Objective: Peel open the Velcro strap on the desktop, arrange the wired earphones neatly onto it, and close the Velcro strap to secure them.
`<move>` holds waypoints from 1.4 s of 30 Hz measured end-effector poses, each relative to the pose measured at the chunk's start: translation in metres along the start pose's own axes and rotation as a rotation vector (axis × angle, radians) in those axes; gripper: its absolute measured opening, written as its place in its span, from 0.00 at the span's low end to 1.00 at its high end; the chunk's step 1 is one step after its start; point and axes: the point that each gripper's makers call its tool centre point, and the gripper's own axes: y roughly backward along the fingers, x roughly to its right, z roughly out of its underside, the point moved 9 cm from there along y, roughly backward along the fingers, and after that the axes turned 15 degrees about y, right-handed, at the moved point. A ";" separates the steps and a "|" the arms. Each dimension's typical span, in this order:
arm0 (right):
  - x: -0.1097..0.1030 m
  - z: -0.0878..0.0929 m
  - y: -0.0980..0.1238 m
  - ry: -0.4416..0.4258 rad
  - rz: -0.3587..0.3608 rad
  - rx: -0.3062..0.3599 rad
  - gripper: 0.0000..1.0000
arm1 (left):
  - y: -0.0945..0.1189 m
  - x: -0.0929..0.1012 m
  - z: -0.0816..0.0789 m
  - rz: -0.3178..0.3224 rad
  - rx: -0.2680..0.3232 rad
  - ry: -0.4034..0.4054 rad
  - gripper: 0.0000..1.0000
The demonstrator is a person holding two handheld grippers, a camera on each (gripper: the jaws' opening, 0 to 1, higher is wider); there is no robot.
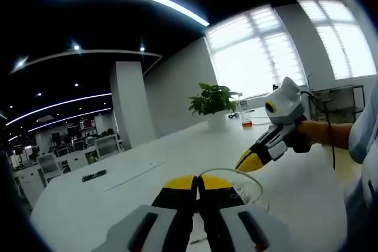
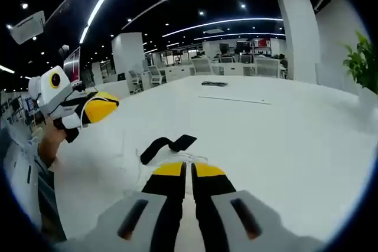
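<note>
Risk: both tongs, left (image 1: 196, 182) & right (image 2: 188, 170), shut w/ nothing gripped, may snag thin earphone wire (image 1: 245, 176) near strap (image 2: 167, 146) on surface (image 2: 266, 134), dragging it off-line.

- Worktop (image 2: 283, 134): smooth white surface with a soft sheen.
- Velcro strap (image 2: 167, 147): black, matt, cloth-like.
- Earphone cable (image 1: 239, 176): thin, white, smooth plastic look.
- Left tool (image 1: 196, 184) and right tool (image 2: 188, 171): yellow-and-black tips, matt; grey plastic bodies, smooth.
</note>
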 end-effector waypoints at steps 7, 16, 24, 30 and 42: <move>-0.026 -0.025 -0.002 -0.017 -0.137 0.084 0.06 | -0.012 0.001 0.003 -0.009 -0.047 -0.030 0.06; -0.037 -0.035 0.001 0.008 -0.180 0.115 0.08 | -0.028 0.007 0.007 -0.017 -0.103 -0.084 0.06; -0.040 -0.034 0.000 0.016 -0.194 0.115 0.08 | -0.034 0.006 0.010 -0.033 -0.126 -0.100 0.06; -0.039 -0.032 -0.005 0.016 -0.196 0.101 0.08 | -0.037 0.004 0.012 -0.042 -0.140 -0.103 0.06; -0.035 -0.028 -0.013 0.073 -0.160 0.049 0.06 | -0.038 0.004 0.015 -0.027 -0.155 -0.115 0.06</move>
